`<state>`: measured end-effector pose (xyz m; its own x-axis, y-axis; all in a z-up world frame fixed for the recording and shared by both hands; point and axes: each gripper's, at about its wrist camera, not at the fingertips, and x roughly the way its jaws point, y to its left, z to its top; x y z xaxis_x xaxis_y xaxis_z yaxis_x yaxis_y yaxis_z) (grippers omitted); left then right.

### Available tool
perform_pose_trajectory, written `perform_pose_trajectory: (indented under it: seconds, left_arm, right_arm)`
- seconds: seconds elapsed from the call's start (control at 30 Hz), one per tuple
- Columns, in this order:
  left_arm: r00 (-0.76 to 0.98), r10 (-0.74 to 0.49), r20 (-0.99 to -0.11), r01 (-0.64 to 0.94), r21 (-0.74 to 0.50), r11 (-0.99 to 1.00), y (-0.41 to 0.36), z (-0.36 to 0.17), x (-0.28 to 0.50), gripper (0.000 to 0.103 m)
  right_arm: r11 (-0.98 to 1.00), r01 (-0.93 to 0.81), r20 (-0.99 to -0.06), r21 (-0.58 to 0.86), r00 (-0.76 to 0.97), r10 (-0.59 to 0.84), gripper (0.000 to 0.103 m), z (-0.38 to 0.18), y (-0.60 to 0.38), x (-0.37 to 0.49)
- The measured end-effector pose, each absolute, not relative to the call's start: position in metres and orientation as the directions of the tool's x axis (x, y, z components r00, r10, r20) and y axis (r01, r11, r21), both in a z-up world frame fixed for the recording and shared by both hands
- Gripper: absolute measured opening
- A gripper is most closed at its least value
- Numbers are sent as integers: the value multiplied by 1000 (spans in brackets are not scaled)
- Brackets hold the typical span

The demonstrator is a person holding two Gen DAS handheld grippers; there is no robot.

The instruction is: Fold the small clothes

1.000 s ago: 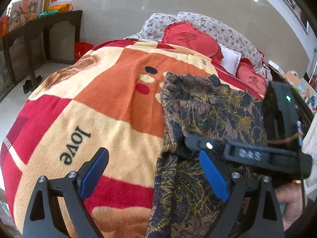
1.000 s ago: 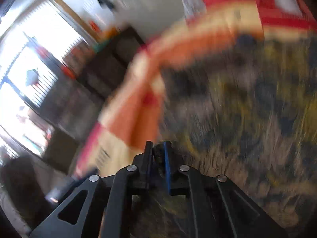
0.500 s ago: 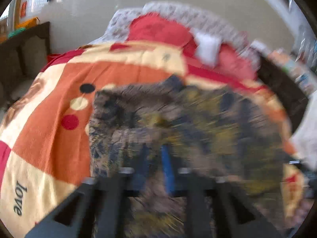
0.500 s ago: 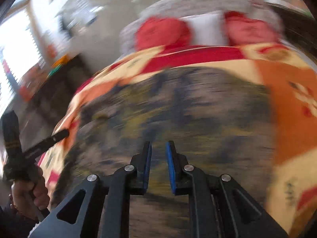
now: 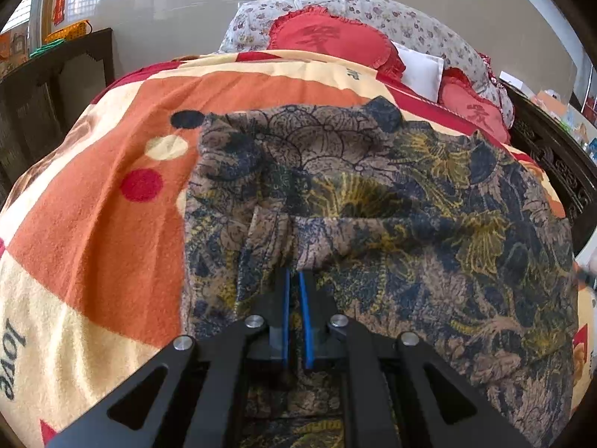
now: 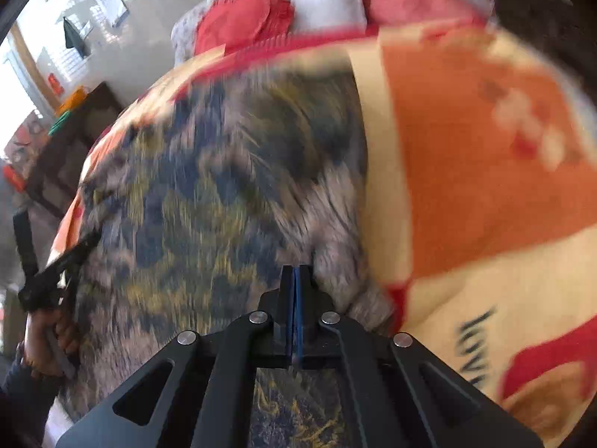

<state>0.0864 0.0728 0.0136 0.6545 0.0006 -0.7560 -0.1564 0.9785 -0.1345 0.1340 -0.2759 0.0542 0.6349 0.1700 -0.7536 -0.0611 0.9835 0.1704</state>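
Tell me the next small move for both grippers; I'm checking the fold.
Probably lift both together and carry the near edge toward the pillows. The left gripper pinches a fold of the garment; the right gripper, just closed, seems to grip its edge.

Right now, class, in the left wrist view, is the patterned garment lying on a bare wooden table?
No, the patterned garment lies spread on an orange, cream and red blanket covering a bed.
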Motion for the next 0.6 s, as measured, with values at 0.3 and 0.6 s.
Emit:
perform_pose_trajectory:
  seconds: [0.3,0.6]
  left_arm:
    - [663,-38,-747,-154,-186,970,82,13,83,8]
    - [662,-26,-749,-155,-171,973,79,13,84,8]
  right_arm:
    - [999,2,-805,47,593,37,19,24,-298,211]
    - [980,-14,-799,197,577,169,31,53,-309,136]
